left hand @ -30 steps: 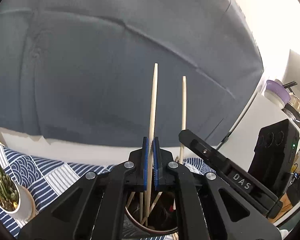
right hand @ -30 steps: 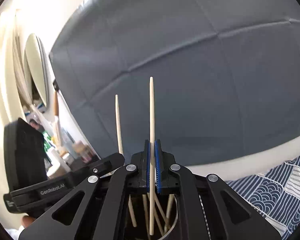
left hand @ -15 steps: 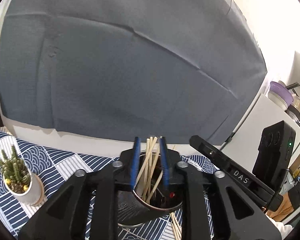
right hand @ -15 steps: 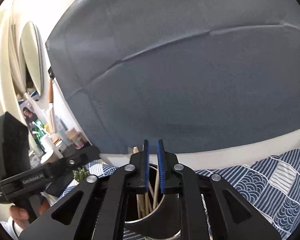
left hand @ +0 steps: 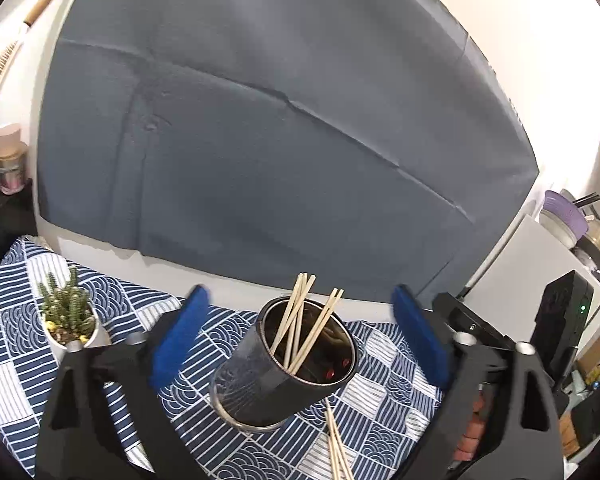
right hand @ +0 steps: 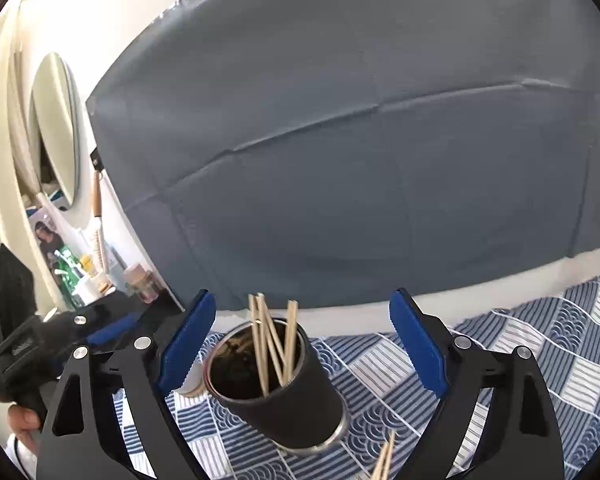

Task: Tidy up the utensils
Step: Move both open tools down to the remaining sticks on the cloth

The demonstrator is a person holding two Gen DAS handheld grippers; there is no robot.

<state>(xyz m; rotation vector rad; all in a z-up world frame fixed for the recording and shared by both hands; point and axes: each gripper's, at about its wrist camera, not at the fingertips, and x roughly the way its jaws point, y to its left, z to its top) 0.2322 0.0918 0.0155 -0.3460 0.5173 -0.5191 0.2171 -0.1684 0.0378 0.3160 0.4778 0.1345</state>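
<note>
A dark metal cup (left hand: 260, 384) stands on the blue patterned tablecloth (left hand: 12, 364) and holds several wooden chopsticks (left hand: 296, 320). My left gripper (left hand: 296, 336) is wide open and empty, its blue pads either side of the cup, above it. In the right wrist view the same cup (right hand: 296, 400) with chopsticks (right hand: 270, 340) sits between the wide-open, empty jaws of my right gripper (right hand: 300, 340). More loose chopsticks (left hand: 336, 440) lie on the cloth just in front of the cup; they also show in the right wrist view (right hand: 384, 460).
A small potted cactus (left hand: 66, 320) stands left of the cup. A grey-blue backdrop (left hand: 260, 140) hangs behind the table. My other gripper's body (left hand: 472, 328) sits to the right in the left wrist view. Shelves with bottles (right hand: 80, 272) are at far left.
Both grippers were shut on one chopstick each held upright over the cup. They dropped the chopsticks into the cup, opened wide and pulled back and up.
</note>
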